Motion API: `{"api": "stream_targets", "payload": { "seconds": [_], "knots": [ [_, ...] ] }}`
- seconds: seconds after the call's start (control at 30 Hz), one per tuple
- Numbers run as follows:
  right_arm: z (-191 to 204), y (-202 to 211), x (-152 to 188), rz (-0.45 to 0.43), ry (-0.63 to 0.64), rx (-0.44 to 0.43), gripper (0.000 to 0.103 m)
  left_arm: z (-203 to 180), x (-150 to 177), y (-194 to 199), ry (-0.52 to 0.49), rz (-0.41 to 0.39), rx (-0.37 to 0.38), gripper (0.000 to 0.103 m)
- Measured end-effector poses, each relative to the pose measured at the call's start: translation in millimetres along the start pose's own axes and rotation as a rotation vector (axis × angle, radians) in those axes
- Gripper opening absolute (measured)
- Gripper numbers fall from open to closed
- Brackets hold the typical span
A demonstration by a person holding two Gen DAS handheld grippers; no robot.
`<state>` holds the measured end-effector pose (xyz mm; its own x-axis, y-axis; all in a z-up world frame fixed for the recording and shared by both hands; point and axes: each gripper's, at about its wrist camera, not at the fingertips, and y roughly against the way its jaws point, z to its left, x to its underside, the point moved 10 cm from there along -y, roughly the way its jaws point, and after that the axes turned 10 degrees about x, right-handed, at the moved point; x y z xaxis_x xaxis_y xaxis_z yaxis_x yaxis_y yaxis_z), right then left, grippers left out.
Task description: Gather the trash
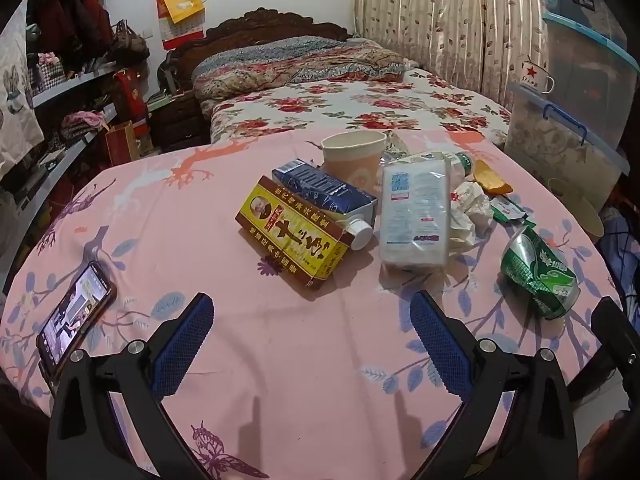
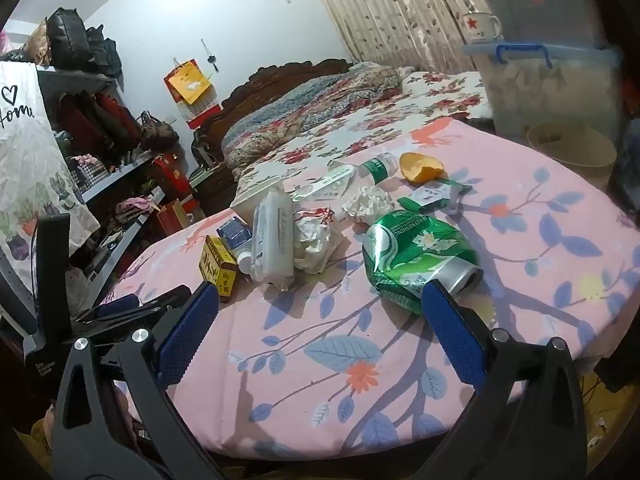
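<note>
On the pink table (image 1: 280, 360), trash lies near the crushed green can (image 2: 416, 256), so both the left gripper (image 1: 310, 344) and the right gripper (image 2: 320, 336) wait wide open and empty, ready to grab.

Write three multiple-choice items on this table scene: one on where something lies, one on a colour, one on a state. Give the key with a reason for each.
1. Where does the phone lie?
A. on the pink tablecloth, far left
B. on the bed
C. inside the paper cup

2. What colour is the crushed can?
A. red
B. green
C. black

3. How does the left gripper stand?
A. shut on the can
B. shut on the phone
C. open, holding nothing

Key: 1 A, it rests at the cloth's left edge; 2 B, its print is green and white; 3 C, only bare cloth lies between its blue pads.
</note>
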<state>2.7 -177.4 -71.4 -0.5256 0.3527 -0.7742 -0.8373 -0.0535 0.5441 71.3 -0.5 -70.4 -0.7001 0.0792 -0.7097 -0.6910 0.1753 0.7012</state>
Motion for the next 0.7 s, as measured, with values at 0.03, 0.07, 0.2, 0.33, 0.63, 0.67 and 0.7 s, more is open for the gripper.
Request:
{"api": "stream_targets", "payload": {
  "seconds": [0.03, 0.07, 0.2, 0.33, 0.63, 0.67, 0.7],
  "knots": [
    [-1, 1, 0, -0.001, -0.001, 0.003, 0.1, -1, 0, 0, -0.004, 0.0, 0.004, 0.094],
    [-3, 2, 0, -0.003, -0.002, 0.006, 0.1, -1, 0, 0, -0.008, -0.002, 0.005, 0.094],
    [17, 1, 4, 0.003, 0.051, -0.01, 0.1, 3, 3, 1, 0.004, -0.012, 0.008, 0.094],
    [15, -3, -1, 0.01, 0.062, -0.026, 0.1, 3, 4, 4, 0.019, -0.022, 0.059, 0.094],
    [-14, -16, -3, 0.015, 0.167, 0.095, 0.07, -30, -10, 0, -0.025, -0.02, 0.284, 0.094],
    [-19, -20, -1, 0.02, 0.199, 0.117, 0.068, -37, -18, -4, -0.044, -0.025, 0.294, 0.094],
    [-24, -22, 0, 0.019, 0.222, 0.138, 0.067, -44, -24, -8, -0.063, -0.024, 0.308, 0.094]
  ]
}}
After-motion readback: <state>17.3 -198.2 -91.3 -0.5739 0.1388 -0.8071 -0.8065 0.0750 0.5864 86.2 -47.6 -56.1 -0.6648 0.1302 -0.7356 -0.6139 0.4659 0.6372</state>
